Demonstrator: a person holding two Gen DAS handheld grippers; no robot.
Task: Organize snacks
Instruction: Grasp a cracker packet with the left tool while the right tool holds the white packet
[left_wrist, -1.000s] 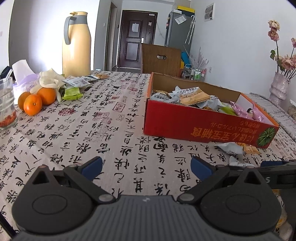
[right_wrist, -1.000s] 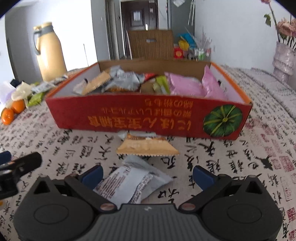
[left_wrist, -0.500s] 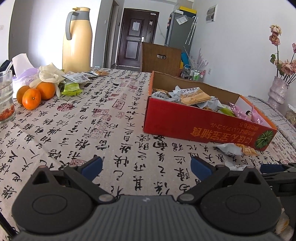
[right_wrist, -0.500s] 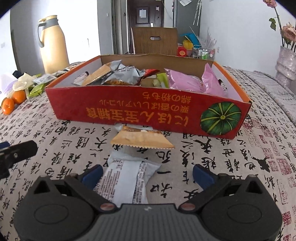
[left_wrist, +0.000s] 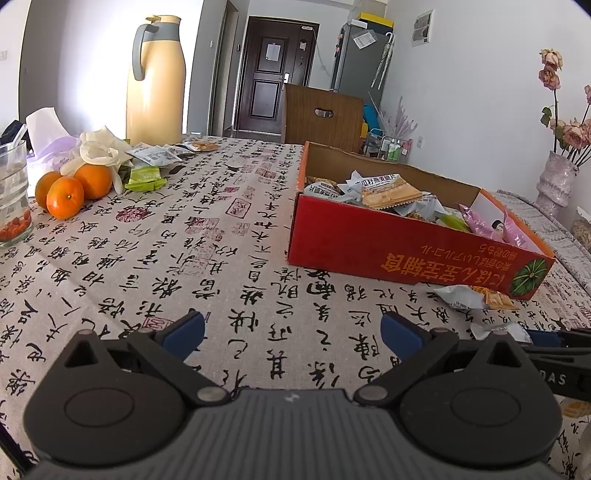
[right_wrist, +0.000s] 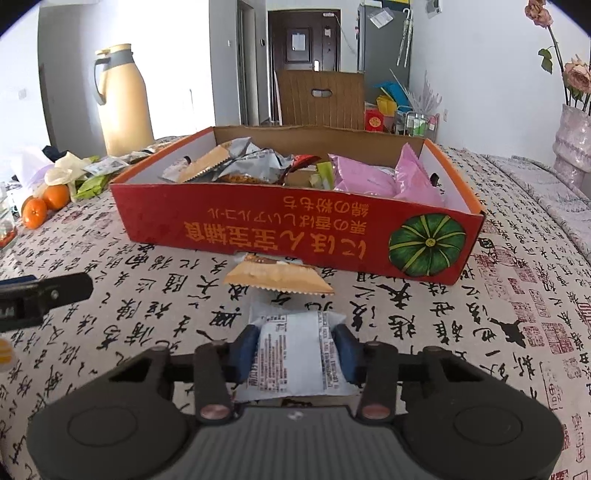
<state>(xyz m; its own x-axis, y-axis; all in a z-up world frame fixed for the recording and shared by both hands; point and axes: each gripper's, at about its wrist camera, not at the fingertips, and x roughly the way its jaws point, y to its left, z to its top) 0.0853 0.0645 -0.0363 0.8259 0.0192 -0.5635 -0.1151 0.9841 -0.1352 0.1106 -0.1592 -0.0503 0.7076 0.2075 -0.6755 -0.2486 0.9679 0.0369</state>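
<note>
right gripper (right_wrist: 294, 347) closing on white snack packet (right_wrist: 291, 354) before red box (right_wrist: 295, 229).

tall cream thermos jug (left_wrist: 155, 81) standing at far tabletop edge | three oranges (left_wrist: 74, 186) sitting beside clear glass (left_wrist: 13, 195) | pale vase (left_wrist: 556, 177) holding dried roses

The red cardboard box (right_wrist: 295, 225) has a smooth printed outside and raw brown board inside. The white snack packet (right_wrist: 293, 354) and pink snack bags (right_wrist: 369, 177) are glossy plastic film. The calligraphy-printed tablecloth (left_wrist: 221, 251) looks matt and woven — the cream thermos jug (left_wrist: 155, 81) smooth, faintly shiny plastic.
</note>
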